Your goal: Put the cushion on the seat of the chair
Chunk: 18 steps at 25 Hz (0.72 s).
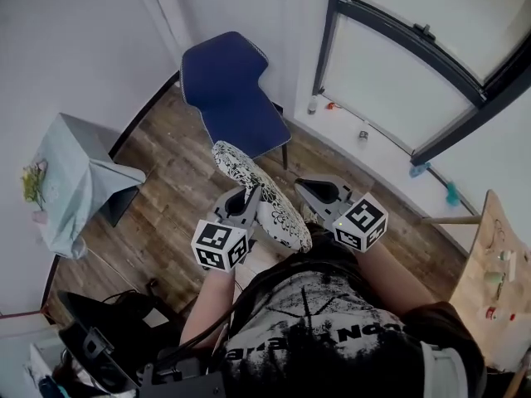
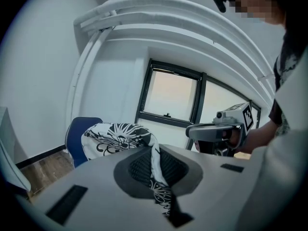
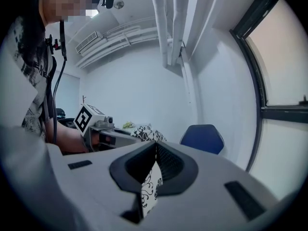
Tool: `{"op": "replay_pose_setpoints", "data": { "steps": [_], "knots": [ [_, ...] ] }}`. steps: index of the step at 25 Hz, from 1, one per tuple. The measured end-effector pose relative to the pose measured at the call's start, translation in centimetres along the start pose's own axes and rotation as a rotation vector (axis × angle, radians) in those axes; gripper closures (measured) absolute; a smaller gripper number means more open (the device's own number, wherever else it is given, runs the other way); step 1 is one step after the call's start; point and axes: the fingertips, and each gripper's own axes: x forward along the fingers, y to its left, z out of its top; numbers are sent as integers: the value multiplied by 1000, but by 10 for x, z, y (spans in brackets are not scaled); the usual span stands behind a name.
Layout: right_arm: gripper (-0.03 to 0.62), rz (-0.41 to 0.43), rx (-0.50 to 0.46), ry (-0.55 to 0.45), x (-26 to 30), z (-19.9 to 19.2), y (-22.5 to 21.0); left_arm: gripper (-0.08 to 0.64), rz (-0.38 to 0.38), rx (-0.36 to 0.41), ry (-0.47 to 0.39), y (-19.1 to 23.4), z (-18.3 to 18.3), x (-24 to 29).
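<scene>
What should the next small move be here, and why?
Probably carry the cushion forward until it is over the chair seat. The left tongs and right tongs are each shut on its fabric. Most of it seems to hang short of the blue seat, above the floor, so lowering now would likely miss.

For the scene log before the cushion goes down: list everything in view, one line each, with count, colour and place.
cushion: one, white with black floral print, carried in the air
chair: one, blue, by the wall ahead
side table: one, pale cloth cover, left wall
wooden table: one, light wood, far right
window: one, dark frame, right
floor: one, brown planks, below
left hand-held gripper: one, grey, shut on the cushion
right hand-held gripper: one, grey, shut on the cushion
</scene>
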Motion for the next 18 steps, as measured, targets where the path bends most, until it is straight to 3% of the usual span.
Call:
{"op": "replay_pose_setpoints", "data": {
  "steps": [18],
  "knots": [
    [574,154,-44,-1,77,47,-139,537,128,-29,-4,74,70,121]
  ]
}}
